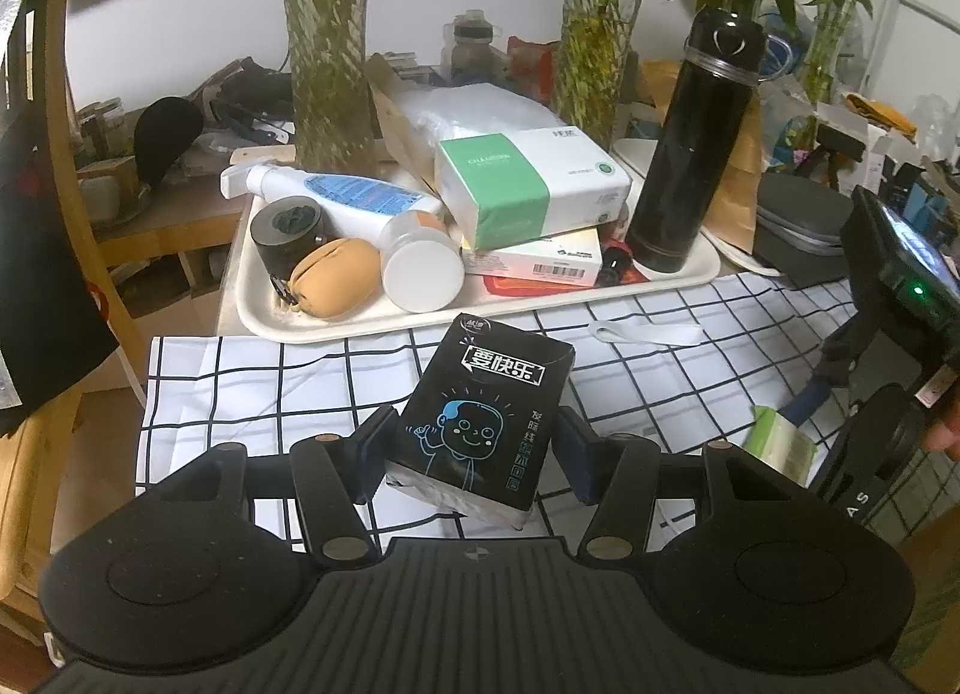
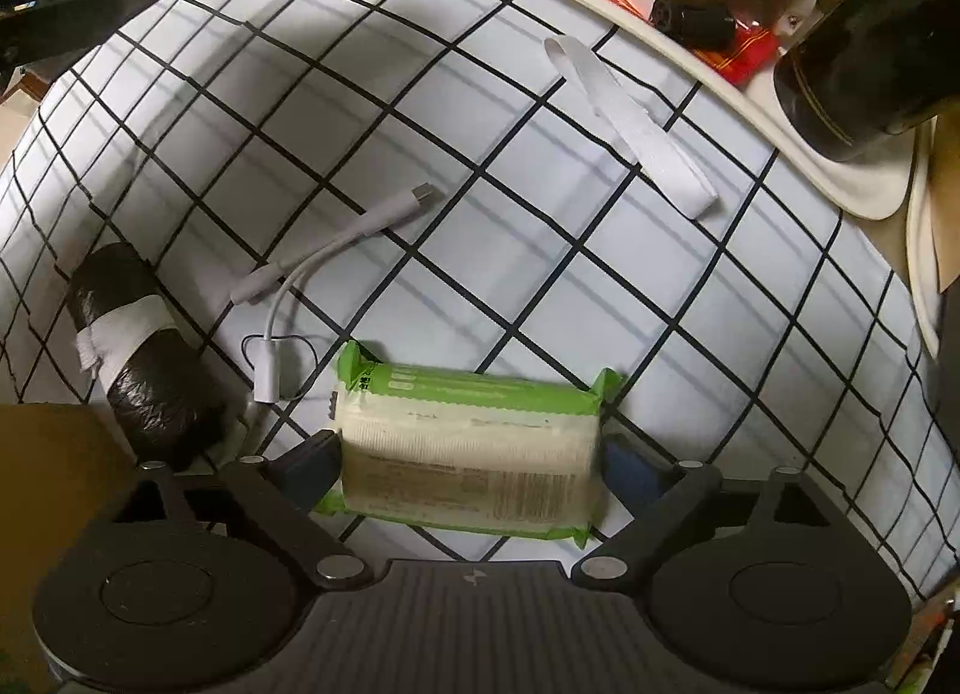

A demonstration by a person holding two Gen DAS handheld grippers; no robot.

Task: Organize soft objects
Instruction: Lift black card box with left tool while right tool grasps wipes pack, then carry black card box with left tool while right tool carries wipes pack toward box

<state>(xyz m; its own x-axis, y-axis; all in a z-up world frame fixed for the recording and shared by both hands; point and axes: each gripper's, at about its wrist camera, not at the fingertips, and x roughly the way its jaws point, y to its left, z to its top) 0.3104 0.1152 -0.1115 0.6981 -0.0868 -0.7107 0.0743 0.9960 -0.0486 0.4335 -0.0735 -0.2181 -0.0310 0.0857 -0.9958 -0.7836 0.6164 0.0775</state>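
Note:
A black tissue pack (image 1: 480, 424) with a blue cartoon face is tilted up above the checked cloth (image 1: 270, 394), and my left gripper (image 1: 477, 448) is shut on its sides. A green-and-white tissue pack (image 2: 468, 442) lies flat on the cloth, and the left wrist view shows it too, at the right (image 1: 780, 442). My right gripper (image 2: 471, 469) points straight down over it. Its jaws stand wide with one pad at each end of the pack, which shows no squeeze. The pack's near edge is hidden behind the gripper body.
A cream tray (image 1: 264, 322) behind the cloth holds a tan pouch (image 1: 336, 286), a spray bottle (image 1: 342, 193), tissue boxes (image 1: 528, 184) and a tall black flask (image 1: 690, 153). On the cloth lie a white cable (image 2: 336, 250), a black roll with a white band (image 2: 144, 358) and a white strap (image 2: 630, 123).

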